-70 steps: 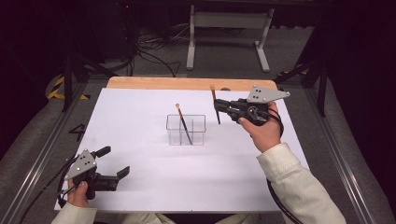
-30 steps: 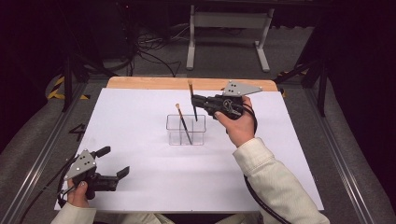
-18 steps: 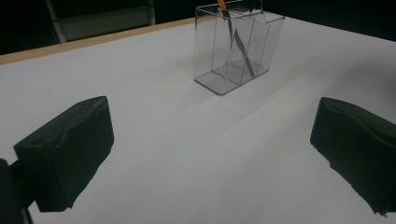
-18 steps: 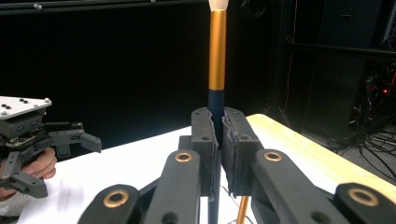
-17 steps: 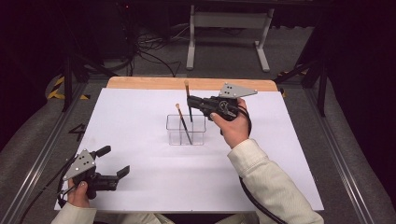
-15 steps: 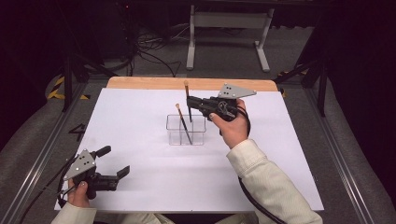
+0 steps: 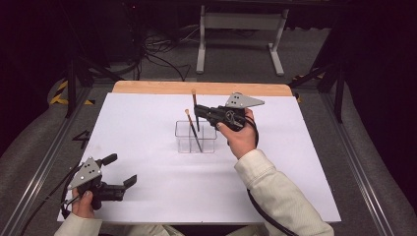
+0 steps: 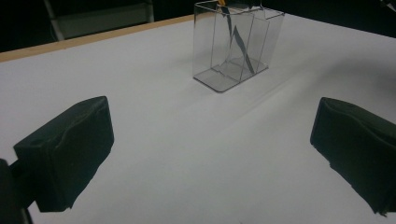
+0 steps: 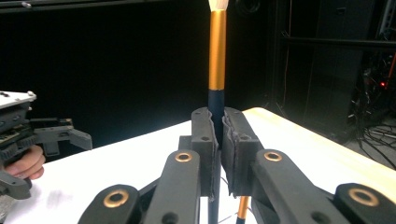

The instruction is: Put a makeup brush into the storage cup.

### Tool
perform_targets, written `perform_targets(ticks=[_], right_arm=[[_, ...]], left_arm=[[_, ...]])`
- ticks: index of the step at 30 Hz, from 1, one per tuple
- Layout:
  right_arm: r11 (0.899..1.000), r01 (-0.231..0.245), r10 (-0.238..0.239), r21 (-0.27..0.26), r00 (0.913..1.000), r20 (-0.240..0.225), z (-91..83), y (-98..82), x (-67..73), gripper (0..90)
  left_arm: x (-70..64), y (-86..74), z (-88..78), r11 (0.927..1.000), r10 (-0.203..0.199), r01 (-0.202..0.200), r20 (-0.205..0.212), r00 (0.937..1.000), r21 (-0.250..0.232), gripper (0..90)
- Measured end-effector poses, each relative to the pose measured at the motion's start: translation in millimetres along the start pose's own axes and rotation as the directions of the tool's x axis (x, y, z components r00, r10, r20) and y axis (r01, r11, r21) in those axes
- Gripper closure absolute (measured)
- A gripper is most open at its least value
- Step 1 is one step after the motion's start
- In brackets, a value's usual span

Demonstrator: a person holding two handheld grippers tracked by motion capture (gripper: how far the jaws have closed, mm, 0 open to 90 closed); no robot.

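A clear divided holder stands mid-table on the white sheet. One brush leans in it, seen too in the left gripper view as a dark handle inside the holder. My right gripper is shut on a second brush, held upright over the holder's right part with its lower end dipping in. In the right gripper view the pads pinch the dark handle under the gold ferrule. My left gripper rests open near the front left corner, nothing between its fingers.
A wooden strip edges the table's far side. Behind it stands a metal stand, with cables on the floor. Rails run along both sides. The right gripper's cable trails under the sleeve.
My right gripper has carried the second brush leftward and down, from beside the holder to over it. The left gripper has stayed put.
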State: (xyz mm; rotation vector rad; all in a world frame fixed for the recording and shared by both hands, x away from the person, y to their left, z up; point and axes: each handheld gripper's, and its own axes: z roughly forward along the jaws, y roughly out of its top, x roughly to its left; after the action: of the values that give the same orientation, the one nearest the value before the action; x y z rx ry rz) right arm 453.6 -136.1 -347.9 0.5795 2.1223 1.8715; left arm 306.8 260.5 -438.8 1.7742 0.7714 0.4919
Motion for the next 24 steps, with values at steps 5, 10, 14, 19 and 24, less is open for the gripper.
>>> perform_targets(ticks=[5,10,14,19,24], right_arm=[[1.000,-0.018,0.018,0.006,0.9998,0.013,2.2,-6.3,-3.4,84.4],[0.999,-0.036,0.035,0.004,0.9992,0.017,4.2,-13.4,-5.2,84.3],[0.999,-0.040,0.039,0.016,0.9990,0.021,6.1,-17.3,-5.2,84.4],[0.999,-0.039,0.038,0.037,0.9991,0.016,8.2,-21.7,-4.9,84.4],[0.998,-0.047,0.047,0.049,0.9988,0.016,8.8,-27.5,-5.2,84.4]], left_arm=[[0.1,0.0,-0.4,1.0000,0.002,-0.002,0.000,1.0000,0.002,0.4],[0.1,0.1,-0.5,1.0000,0.002,-0.002,0.000,1.0000,0.003,0.4],[0.1,0.0,-0.5,1.0000,0.003,-0.003,0.001,1.0000,0.005,0.4],[0.1,-0.1,-0.5,1.0000,0.001,-0.001,0.001,1.0000,0.006,0.4],[0.2,0.1,-0.8,1.0000,0.006,-0.006,0.002,1.0000,0.007,0.4]])
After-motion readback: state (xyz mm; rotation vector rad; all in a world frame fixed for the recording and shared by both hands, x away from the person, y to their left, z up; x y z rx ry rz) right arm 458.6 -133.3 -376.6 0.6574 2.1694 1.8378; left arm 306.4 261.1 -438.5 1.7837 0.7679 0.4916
